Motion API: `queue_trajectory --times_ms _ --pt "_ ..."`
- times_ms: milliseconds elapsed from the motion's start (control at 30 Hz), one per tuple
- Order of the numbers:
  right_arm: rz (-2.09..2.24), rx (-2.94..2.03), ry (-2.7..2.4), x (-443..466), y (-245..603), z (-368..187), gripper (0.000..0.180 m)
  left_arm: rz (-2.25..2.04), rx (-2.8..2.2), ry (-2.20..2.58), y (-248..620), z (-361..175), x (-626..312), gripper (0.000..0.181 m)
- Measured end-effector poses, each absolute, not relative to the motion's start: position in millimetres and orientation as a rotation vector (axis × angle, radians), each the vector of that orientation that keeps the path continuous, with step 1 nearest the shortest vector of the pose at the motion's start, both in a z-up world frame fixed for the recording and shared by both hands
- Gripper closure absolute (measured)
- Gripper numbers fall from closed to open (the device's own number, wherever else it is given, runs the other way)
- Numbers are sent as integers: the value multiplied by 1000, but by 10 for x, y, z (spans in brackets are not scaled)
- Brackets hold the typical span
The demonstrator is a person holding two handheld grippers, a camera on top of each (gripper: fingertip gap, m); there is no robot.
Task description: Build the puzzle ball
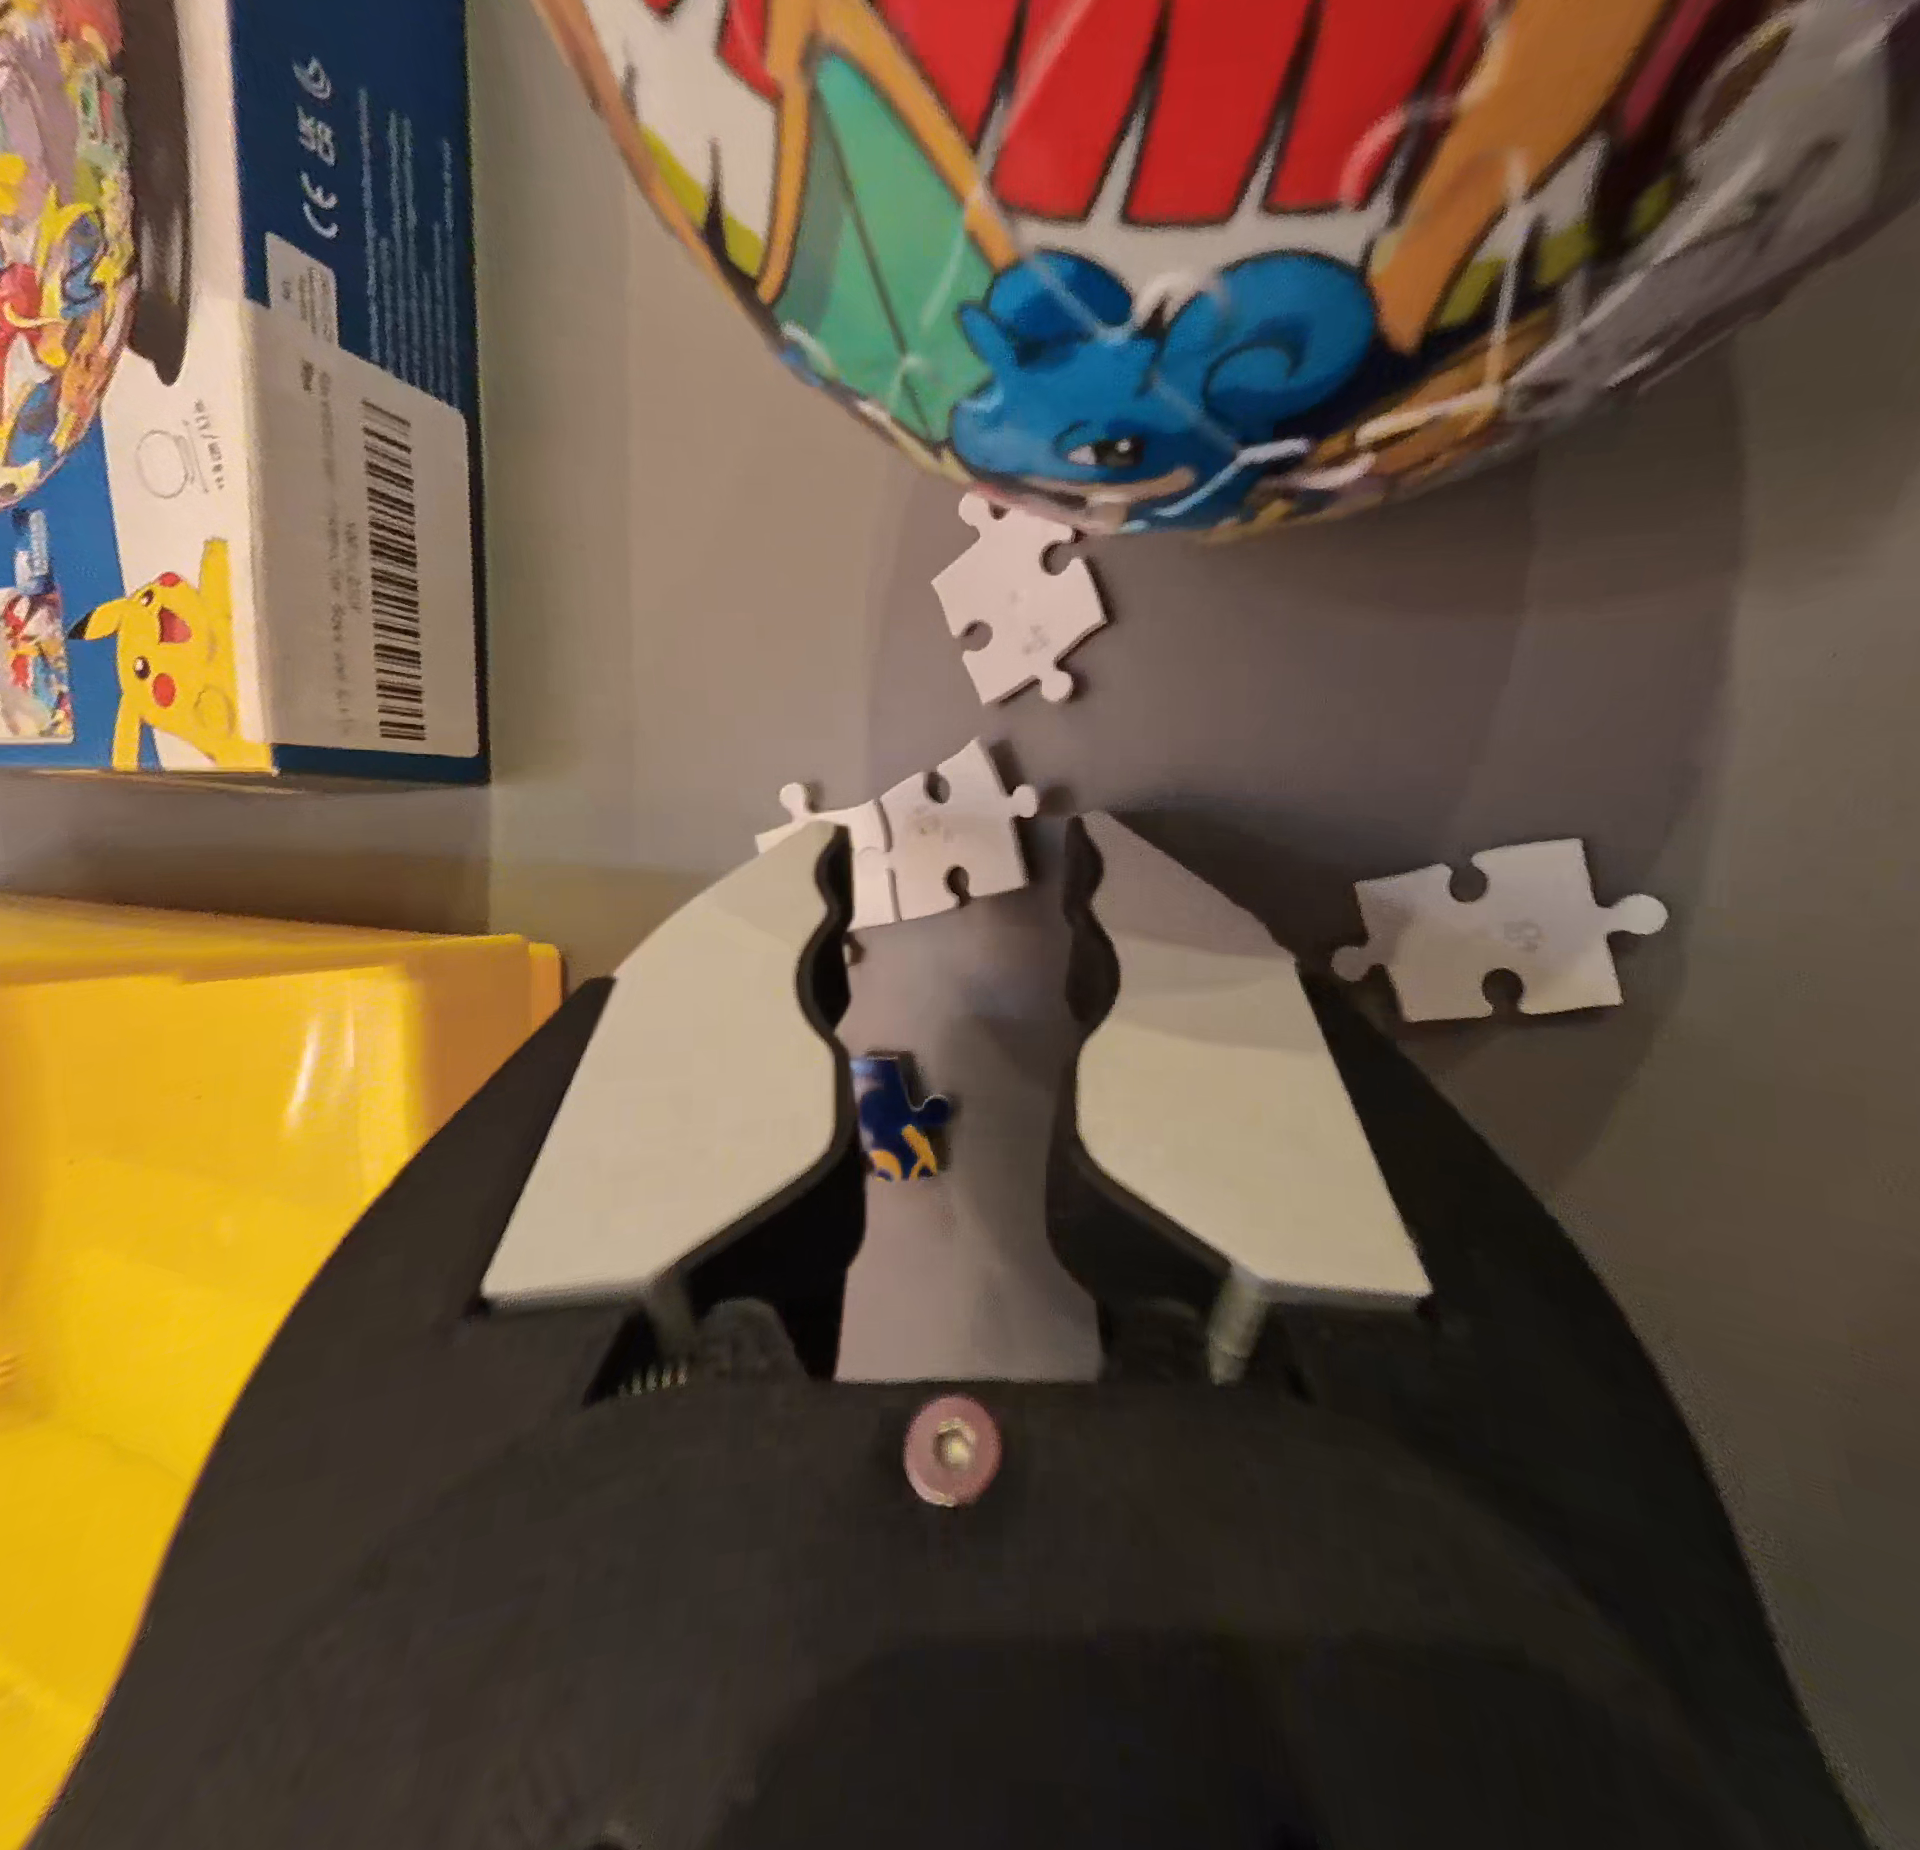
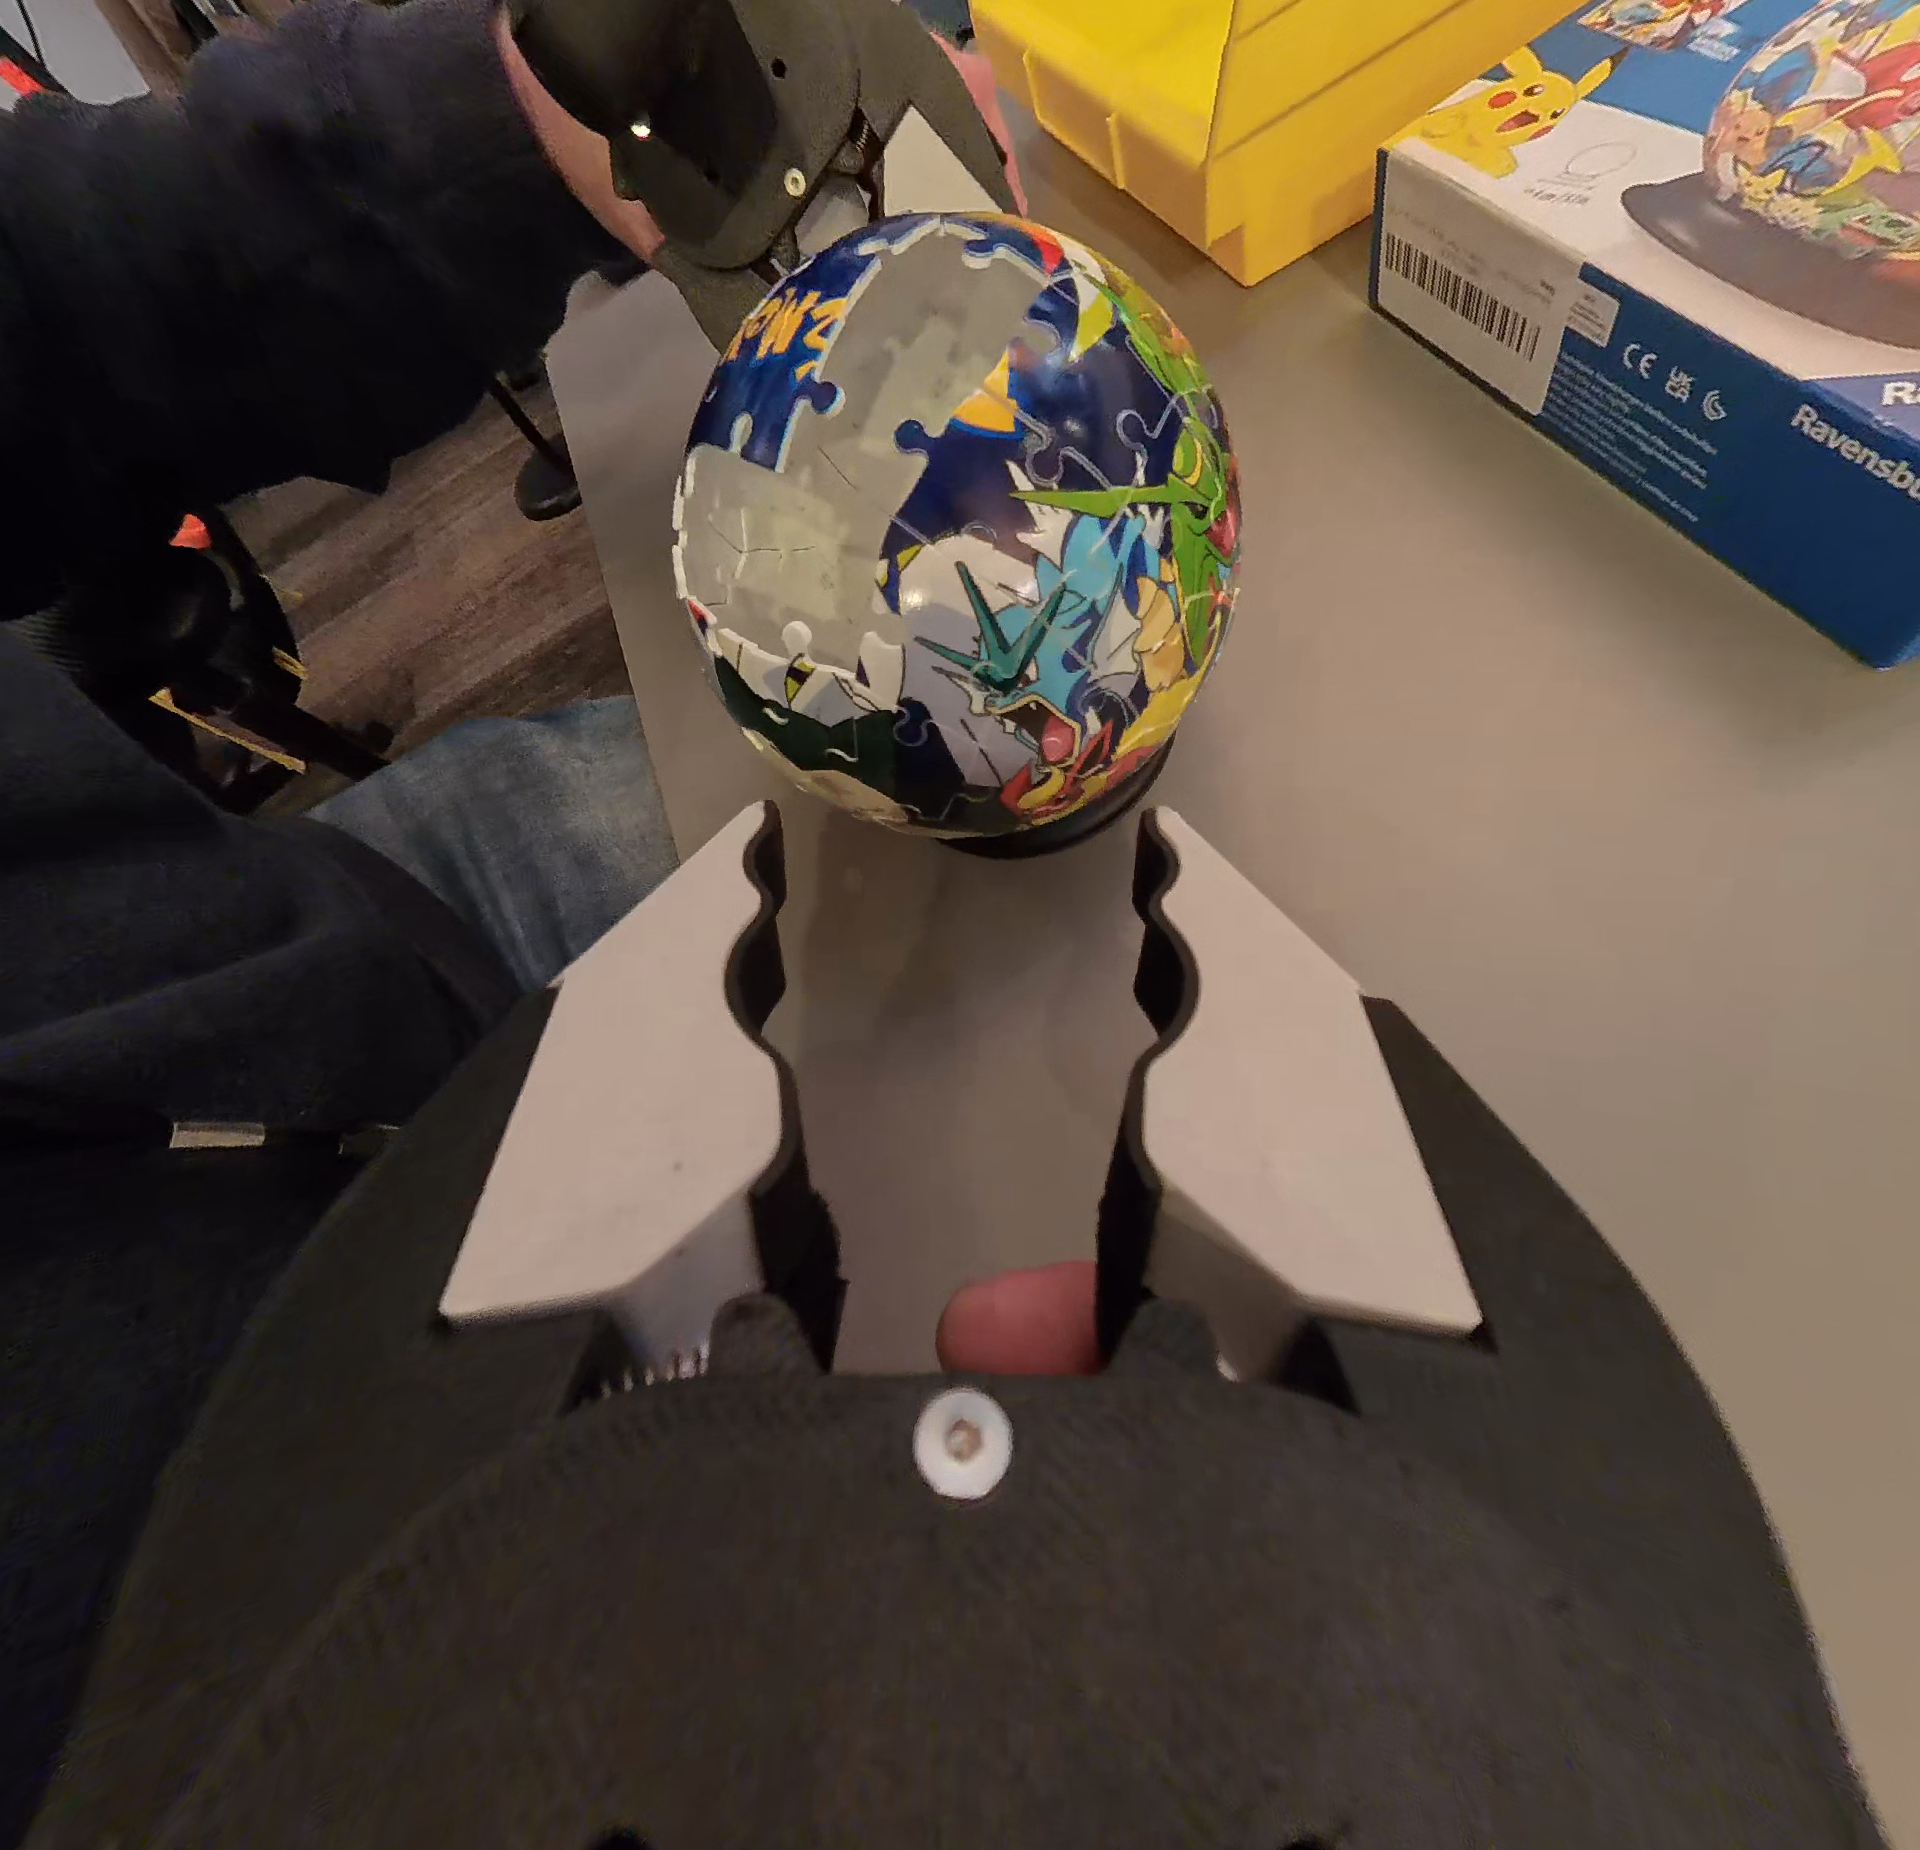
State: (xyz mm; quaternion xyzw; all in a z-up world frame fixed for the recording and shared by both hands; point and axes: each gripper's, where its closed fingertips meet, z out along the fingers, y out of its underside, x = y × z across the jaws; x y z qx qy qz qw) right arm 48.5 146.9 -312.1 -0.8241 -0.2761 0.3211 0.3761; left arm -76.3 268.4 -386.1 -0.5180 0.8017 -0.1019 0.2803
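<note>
1. Right wrist view: the puzzle ball [image 2: 961, 522] sits on a small dark stand [image 2: 1049, 824] close to the table's [image 2: 1455, 969] near-left edge, beside the person's lap. It is mostly built, with two grey gaps on its upper left side where pieces are missing.
2. It is probably a light, hollow shell of glossy curved pieces. Squeezing could pop the seams, and it may roll off the stand, so steady it low on finished areas, away from the gaps.
3. Left wrist view: loose pieces lie on the table just below the ball. Three white pieces [image 1: 1023, 611] lie face down, along with a joined pair [image 1: 914, 844] and one blue piece [image 1: 899, 1125] face up. They are thin, stiff and flat, so they are best pinched by an edge or slid first.
4. The left claw [image 1: 951, 834] is half open and empty. It points down at the table, with the blue piece between its fingers and the joined pair at its tips.
5. The right claw [image 2: 956, 824] is wide open and holds nothing. It is aimed at the stand from just short of it.
6. Farther back on the table are a yellow bin [image 2: 1247, 86] and the puzzle's box [image 2: 1662, 346].
</note>
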Motion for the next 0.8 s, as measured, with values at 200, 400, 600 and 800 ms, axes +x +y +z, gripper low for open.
queue_trajectory --times_ms 200,400,600,800 --pt "824 -2091 -695 495 1466 -3093 113 -302 -1385 2168 2686 -3919 -785 172" --pt "825 -2071 -689 531 1471 -3051 114 -311 -1371 2096 2747 -3825 -767 178" --pt "812 -2040 -696 543 1495 -2958 116 -544 -1448 1890 2742 -3536 -733 179" --pt "787 -1974 -730 518 1591 -2699 119 -970 -1518 1535 2742 -2962 -735 179"
